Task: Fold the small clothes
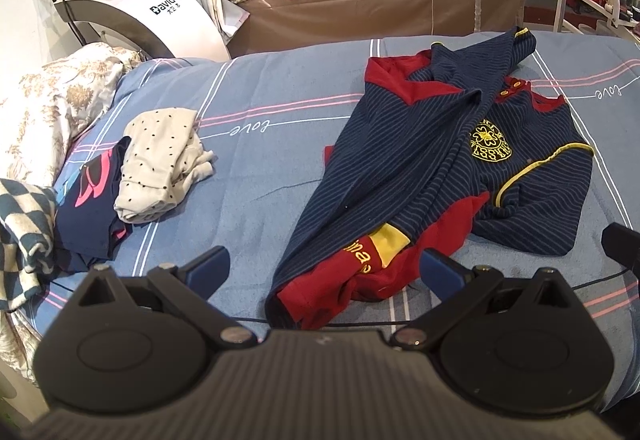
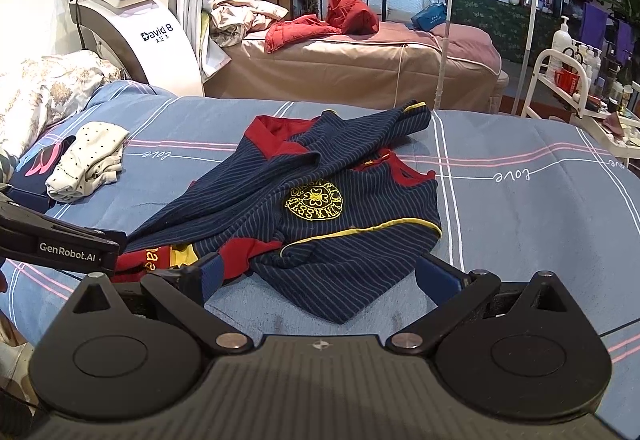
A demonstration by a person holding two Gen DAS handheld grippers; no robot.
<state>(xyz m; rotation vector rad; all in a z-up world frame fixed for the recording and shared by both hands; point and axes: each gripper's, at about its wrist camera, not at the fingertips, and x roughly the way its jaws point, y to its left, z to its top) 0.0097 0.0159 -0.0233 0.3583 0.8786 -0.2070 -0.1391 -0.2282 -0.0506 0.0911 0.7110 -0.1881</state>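
Observation:
A small navy striped garment (image 1: 420,144) with red trim and a yellow crest lies crumpled on the blue bedsheet (image 1: 260,192); it also shows in the right wrist view (image 2: 320,200). My left gripper (image 1: 324,264) is open, just above the garment's near red hem. My right gripper (image 2: 316,272) is open over the garment's near navy edge. The left gripper's body (image 2: 60,240) shows at the left of the right wrist view. A folded white dotted garment (image 1: 160,164) and a dark blue one (image 1: 88,200) lie at the left.
A checked cloth (image 1: 24,224) and a floral quilt (image 1: 52,108) lie at the bed's left edge. A white machine (image 2: 136,28) stands behind, a second bed (image 2: 360,56) with red clothes beyond, and a white trolley (image 2: 580,88) at the right.

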